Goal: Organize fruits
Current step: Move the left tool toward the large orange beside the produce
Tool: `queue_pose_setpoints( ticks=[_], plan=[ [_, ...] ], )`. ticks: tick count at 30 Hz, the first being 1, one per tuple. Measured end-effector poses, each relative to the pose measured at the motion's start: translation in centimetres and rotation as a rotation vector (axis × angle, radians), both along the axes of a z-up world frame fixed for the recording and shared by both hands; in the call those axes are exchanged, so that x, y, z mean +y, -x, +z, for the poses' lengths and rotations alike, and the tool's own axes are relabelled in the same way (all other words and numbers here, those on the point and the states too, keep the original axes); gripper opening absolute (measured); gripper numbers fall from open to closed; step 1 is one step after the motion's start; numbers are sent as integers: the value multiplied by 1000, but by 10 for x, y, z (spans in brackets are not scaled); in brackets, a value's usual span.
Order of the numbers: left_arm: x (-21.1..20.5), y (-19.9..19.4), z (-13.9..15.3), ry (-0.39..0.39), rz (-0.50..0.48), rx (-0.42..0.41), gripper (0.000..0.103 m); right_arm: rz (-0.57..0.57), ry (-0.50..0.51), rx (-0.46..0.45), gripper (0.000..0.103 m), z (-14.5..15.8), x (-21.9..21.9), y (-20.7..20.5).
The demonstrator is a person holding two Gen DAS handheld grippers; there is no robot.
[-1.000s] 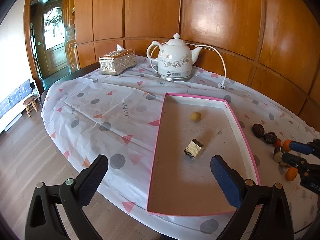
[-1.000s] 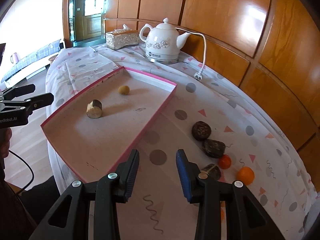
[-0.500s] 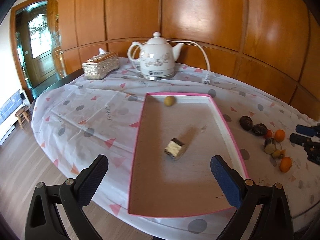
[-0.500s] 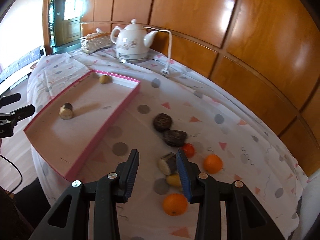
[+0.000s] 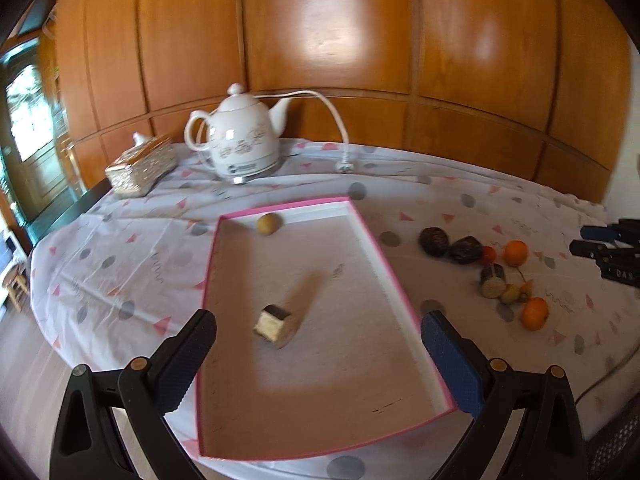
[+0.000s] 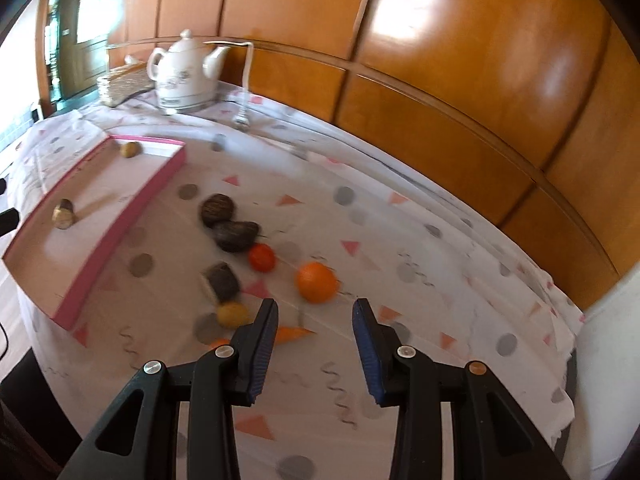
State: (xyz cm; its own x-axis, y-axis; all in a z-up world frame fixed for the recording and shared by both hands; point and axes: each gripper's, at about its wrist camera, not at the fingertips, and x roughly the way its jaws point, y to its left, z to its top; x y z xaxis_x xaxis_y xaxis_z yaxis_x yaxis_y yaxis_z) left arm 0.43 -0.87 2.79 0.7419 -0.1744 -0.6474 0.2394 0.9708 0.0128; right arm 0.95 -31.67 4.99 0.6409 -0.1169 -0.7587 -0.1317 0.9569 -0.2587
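A pink-rimmed tray (image 5: pixel 368 240) holds a small yellow-brown round fruit (image 5: pixel 269 224) at its far end and a cut fruit chunk (image 5: pixel 275 323) in the middle. My left gripper (image 5: pixel 316 322) hangs open and wide above the tray's near half, holding nothing. To the right of the tray (image 6: pixel 120 236), loose fruit lies on the cloth: two dark fruits (image 6: pixel 217 210), a small red one (image 6: pixel 262 257), an orange (image 6: pixel 317 282), a cut chunk (image 6: pixel 222 282) and a small yellow fruit (image 6: pixel 232 314). My right gripper (image 6: pixel 316 304) is open over the cloth, just nearer than the orange, and empty.
A white kettle (image 5: pixel 244 144) with its cord and plug (image 5: pixel 344 166) and a gilt tissue box (image 5: pixel 140 166) stand at the back by the wood-panelled wall. The table's rounded edge drops to the floor on the left and near sides.
My right gripper has moved right, from beside the tray to over the loose fruit. The left gripper has shifted and rolled, so the tray now sits further left. Neither gripper's opening has changed.
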Motion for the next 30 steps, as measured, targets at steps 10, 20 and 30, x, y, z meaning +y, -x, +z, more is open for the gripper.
queue_pose_setpoints(
  ticks=[10,20,30],
  plan=[
    [-32,-8,-1,37,-124,57,103,-150,20,6,39,0,-63,3],
    [-80,-12,-7,-6,-244,129,103,-381,-20,7,39,-5,-139,4],
    [-131,-13,-13,-39,-323,132,103,-630,-115,36,39,-13,-205,12]
  ],
)
